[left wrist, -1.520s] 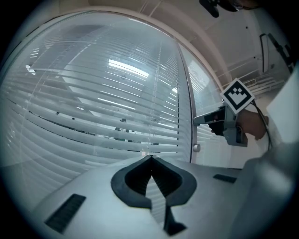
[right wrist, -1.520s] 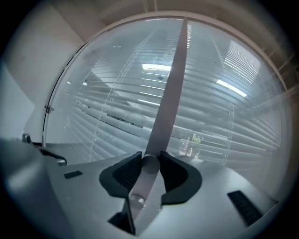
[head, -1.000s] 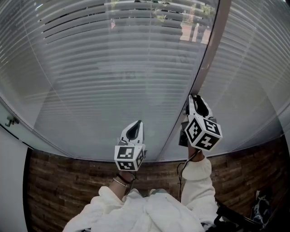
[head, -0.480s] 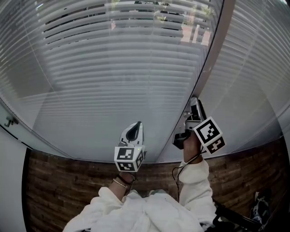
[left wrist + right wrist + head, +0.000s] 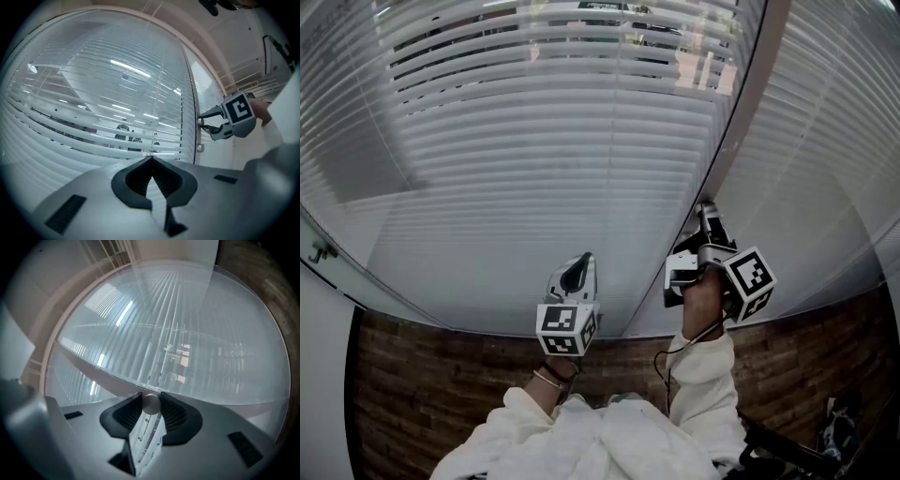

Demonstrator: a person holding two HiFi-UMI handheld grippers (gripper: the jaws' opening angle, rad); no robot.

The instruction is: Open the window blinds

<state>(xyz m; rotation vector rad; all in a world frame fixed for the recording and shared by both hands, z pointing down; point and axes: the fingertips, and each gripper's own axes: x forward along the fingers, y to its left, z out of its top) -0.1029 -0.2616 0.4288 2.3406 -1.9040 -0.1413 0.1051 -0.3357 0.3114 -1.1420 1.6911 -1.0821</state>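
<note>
A: While the window post point(image 5: 742, 94) serves as the reference line, what is item one?

B: Item one: blinds point(image 5: 553, 159), horizontal slats, one panel left of the post and another to its right. The left panel's slats are mostly tilted shut. High up beside the post, dark gaps and a bit of the outside show through.

A: Item two?

B: Item two: knob point(image 5: 151, 403), small, round, silvery, mounted on the post. The right gripper point(image 5: 704, 214) is clamped on it, with both ribbed pads pressing its sides and the jaws held apart only by the knob's width. A second knob point(image 5: 200, 148) sits on the post just below, untouched.

A: And the left gripper point(image 5: 151, 160)?

B: Held left of the post, short of the blinds, touching nothing. Jaws closed together, tips meeting, nothing between them. Idle.

A: Step in hand?

B: By my reading, the tilting step. The gripped knob looks like the slat control, and the gripper sits rolled on its side as if mid-twist. The task is partly along — most slats are not yet level.

A: What does the next move call for?

B: Likely more rotation about the knob's own axis, with the grip kept firm so the pads do not slip on that smooth round surface. When the wrist runs out of roll — release, roll back, re-clamp. The hand should stay on the post's line, with no pulling outward.
</note>
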